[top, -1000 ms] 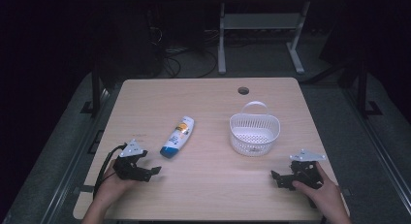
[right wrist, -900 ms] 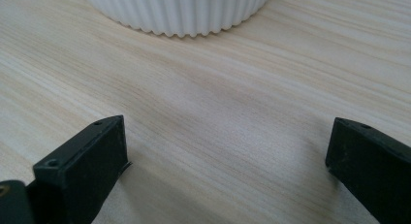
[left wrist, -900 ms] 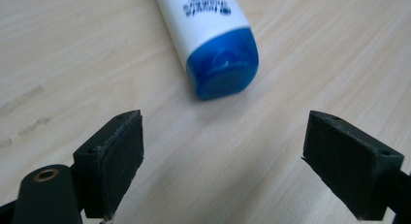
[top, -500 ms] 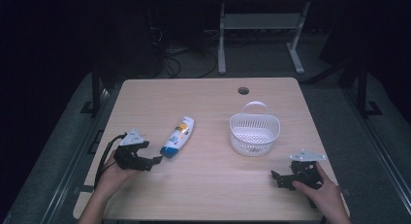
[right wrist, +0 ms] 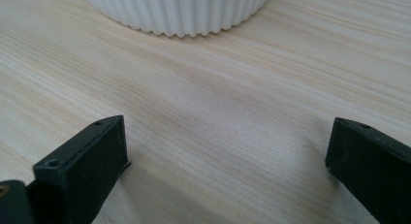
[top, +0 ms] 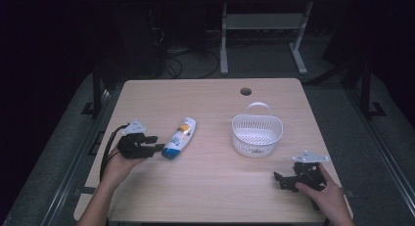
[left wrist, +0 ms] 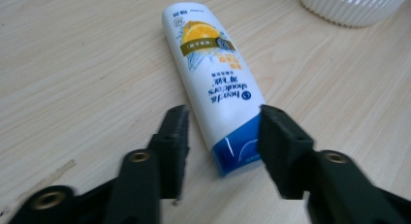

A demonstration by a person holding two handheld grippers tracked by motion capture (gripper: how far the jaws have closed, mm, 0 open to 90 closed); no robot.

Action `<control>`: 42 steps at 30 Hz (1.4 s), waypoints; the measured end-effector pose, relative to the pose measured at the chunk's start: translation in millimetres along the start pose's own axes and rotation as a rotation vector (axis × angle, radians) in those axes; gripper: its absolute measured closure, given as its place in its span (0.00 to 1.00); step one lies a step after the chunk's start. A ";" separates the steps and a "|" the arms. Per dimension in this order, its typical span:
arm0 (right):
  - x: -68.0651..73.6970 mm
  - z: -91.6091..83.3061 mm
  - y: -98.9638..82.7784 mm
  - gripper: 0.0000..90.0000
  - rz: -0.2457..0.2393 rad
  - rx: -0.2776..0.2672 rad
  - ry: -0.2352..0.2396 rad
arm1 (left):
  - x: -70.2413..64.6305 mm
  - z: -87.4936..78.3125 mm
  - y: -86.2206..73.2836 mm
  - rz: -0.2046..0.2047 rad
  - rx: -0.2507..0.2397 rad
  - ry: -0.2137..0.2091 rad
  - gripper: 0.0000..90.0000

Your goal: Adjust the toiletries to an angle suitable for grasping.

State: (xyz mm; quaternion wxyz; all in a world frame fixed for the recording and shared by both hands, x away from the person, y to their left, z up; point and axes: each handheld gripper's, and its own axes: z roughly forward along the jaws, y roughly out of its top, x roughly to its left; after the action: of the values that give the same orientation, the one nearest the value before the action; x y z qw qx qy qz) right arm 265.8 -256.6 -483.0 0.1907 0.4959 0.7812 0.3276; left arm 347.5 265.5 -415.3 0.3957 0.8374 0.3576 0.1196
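A white shampoo bottle point(top: 179, 137) with a blue cap and an orange label lies flat on the wooden table point(top: 205, 187), left of centre. My left gripper point(top: 155, 147) is open right at the bottle's blue cap end. In the left gripper view the cap end point(left wrist: 237, 149) sits between the two spread jaws, and I cannot tell if they touch it. A white ribbed basket point(top: 257, 134) with a handle stands right of centre. My right gripper point(top: 280, 179) rests open near the front right corner, nothing between its fingers, facing the basket's ribbed wall point(right wrist: 179, 10).
A round cable hole point(top: 245, 91) is in the table near its far edge. A cable point(top: 106, 150) trails from the left gripper over the left edge. Beyond the table stand a white frame point(top: 259, 25) and floor cables.
My left gripper has moved forward and rightward to the bottle's blue cap end, its open jaws now on either side of it. The right gripper has stayed still.
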 end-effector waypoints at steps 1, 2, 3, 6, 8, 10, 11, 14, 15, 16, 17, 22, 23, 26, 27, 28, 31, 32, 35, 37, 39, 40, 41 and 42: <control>0.0 0.0 0.0 0.01 0.000 0.000 0.000 | 0.0 0.0 0.0 0.000 0.000 0.000 0.67; 0.0 0.0 0.0 0.01 0.000 0.000 0.000 | 0.7 0.7 1.7 0.001 0.005 0.001 0.67; 0.0 0.0 0.0 0.01 0.000 0.000 0.000 | 1.7 1.4 3.4 0.000 0.007 -0.004 0.72; 0.0 0.0 0.0 0.01 0.000 0.000 0.000 | 3.9 3.6 8.7 0.010 0.005 0.001 0.87; 0.0 0.0 0.0 0.01 0.000 0.000 0.000 | 5.5 5.3 12.1 0.017 0.011 0.007 0.98; 0.0 0.0 0.0 0.01 0.000 0.000 0.000 | 7.4 8.3 15.1 0.007 0.020 0.003 1.00; 0.0 0.0 0.0 0.01 0.000 0.000 0.000 | 8.5 10.2 16.6 0.010 0.032 0.002 1.00; 0.0 0.0 0.0 0.01 0.000 0.000 0.000 | 9.3 15.2 21.9 0.024 0.046 0.000 1.00; 0.0 0.0 0.0 0.01 0.000 0.000 0.000 | 9.6 16.7 24.0 0.026 0.045 -0.001 1.00; 0.0 0.0 0.0 0.01 0.000 0.000 0.000 | 9.4 18.4 25.9 0.019 0.038 -0.005 1.00; 0.0 0.0 0.0 0.01 0.000 0.000 0.000 | 10.5 19.7 28.1 0.020 0.036 -0.011 1.00; 0.0 0.0 0.0 0.01 0.000 0.000 0.000 | 16.5 27.0 38.1 0.000 0.032 -0.007 1.00; 0.0 0.0 0.0 0.01 0.000 0.000 0.000 | 18.3 28.5 40.0 -0.005 0.030 -0.010 1.00; 0.0 0.0 0.0 0.01 0.000 0.000 0.000 | 22.6 32.1 46.1 -0.007 0.024 -0.005 1.00; 0.0 0.0 0.0 0.01 0.000 0.000 0.000 | 24.0 33.4 47.9 -0.006 0.027 -0.007 1.00; 0.0 0.0 0.0 0.01 0.000 0.000 0.000 | 25.5 35.1 49.5 -0.012 0.024 -0.010 1.00; 0.0 0.0 0.0 0.01 0.000 0.000 0.000 | 28.1 40.0 54.6 -0.023 0.033 -0.010 1.00; 0.0 0.0 0.0 0.01 0.000 0.000 0.000 | 28.8 41.6 56.5 -0.024 0.035 -0.008 1.00; 0.0 0.0 0.0 0.01 0.000 0.000 0.000 | 32.1 46.3 60.6 -0.029 0.029 -0.012 1.00; -0.1 0.0 0.0 0.01 0.000 0.000 0.000 | 34.4 49.7 62.8 -0.036 0.028 -0.013 1.00; -0.1 0.0 0.0 0.01 0.000 0.000 0.000 | 36.5 52.4 65.4 -0.032 0.033 -0.012 1.00; -0.1 0.0 0.0 0.01 0.000 0.000 0.000 | 37.2 53.9 66.7 -0.034 0.032 -0.013 1.00; -0.1 0.0 0.0 0.01 0.000 0.000 0.000 | 38.3 54.8 67.6 -0.032 0.026 -0.016 1.00; -0.1 0.0 0.1 0.01 0.000 0.000 0.000 | 39.3 56.5 68.2 -0.045 0.022 -0.023 1.00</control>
State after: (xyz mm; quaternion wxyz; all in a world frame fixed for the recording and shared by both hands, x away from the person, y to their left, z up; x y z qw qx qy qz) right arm 265.9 -256.7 -483.0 0.1907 0.4958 0.7813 0.3276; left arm 437.3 230.8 -404.6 0.3932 0.8347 0.3732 0.0971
